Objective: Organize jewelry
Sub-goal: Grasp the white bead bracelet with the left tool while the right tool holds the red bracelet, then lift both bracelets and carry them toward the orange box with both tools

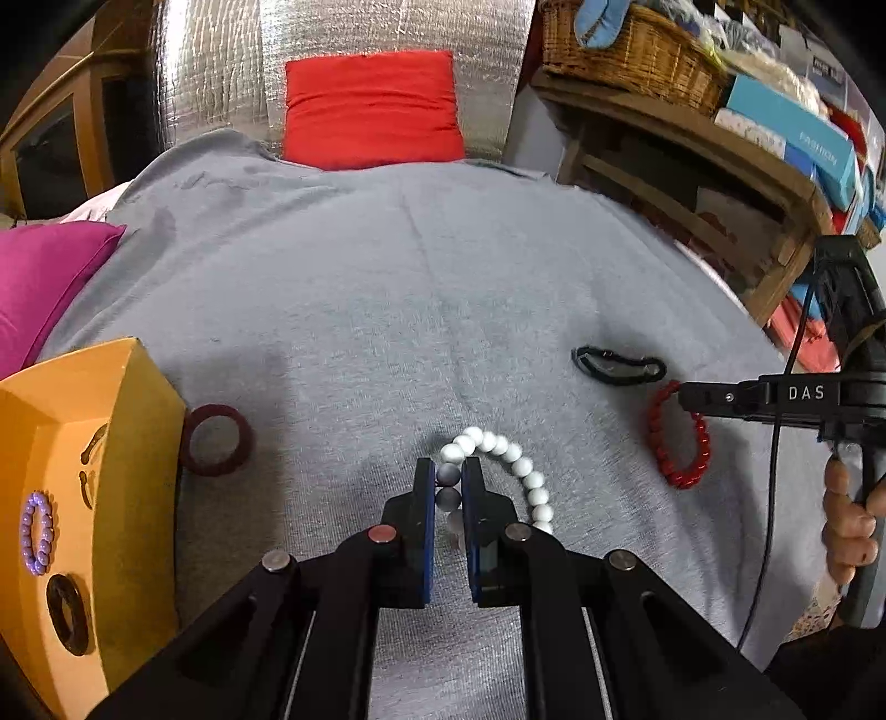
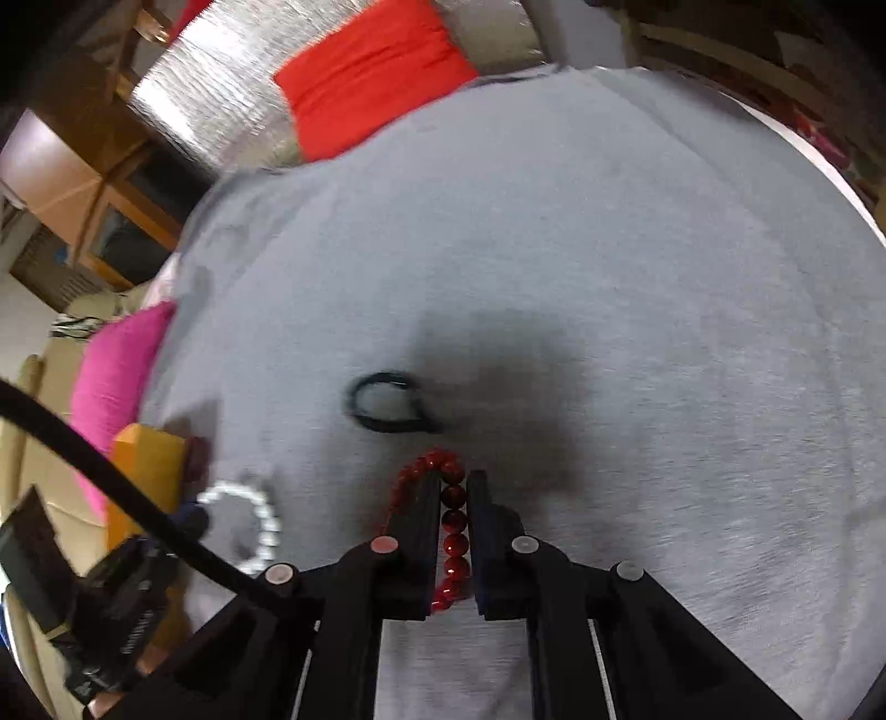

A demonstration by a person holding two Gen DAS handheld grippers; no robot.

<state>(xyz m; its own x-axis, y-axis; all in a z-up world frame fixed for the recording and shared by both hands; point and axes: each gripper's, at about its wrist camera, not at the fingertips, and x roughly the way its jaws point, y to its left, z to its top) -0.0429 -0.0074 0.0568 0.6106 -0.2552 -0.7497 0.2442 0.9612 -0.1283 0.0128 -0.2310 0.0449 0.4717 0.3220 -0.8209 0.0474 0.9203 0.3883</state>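
My left gripper (image 1: pixel 447 471) is shut on a white bead bracelet (image 1: pixel 520 471) that lies on the grey cloth (image 1: pixel 387 310). My right gripper (image 2: pixel 454 482) is shut on a red bead bracelet (image 2: pixel 454 526); it also shows in the left wrist view (image 1: pixel 684 443). An orange box (image 1: pixel 72 487) at the left holds a purple bead bracelet (image 1: pixel 37 533) and a dark ring (image 1: pixel 67 613). A maroon ring (image 1: pixel 217 438) lies beside the box. A black hair tie (image 1: pixel 617 365) lies just beyond the red bracelet.
A pink cushion (image 1: pixel 39 277) lies at the left and a red cushion (image 1: pixel 371 108) at the back. A wooden shelf (image 1: pixel 709 166) with a wicker basket (image 1: pixel 631 44) and boxes stands at the right. The right gripper's cable (image 2: pixel 111 482) crosses its view.
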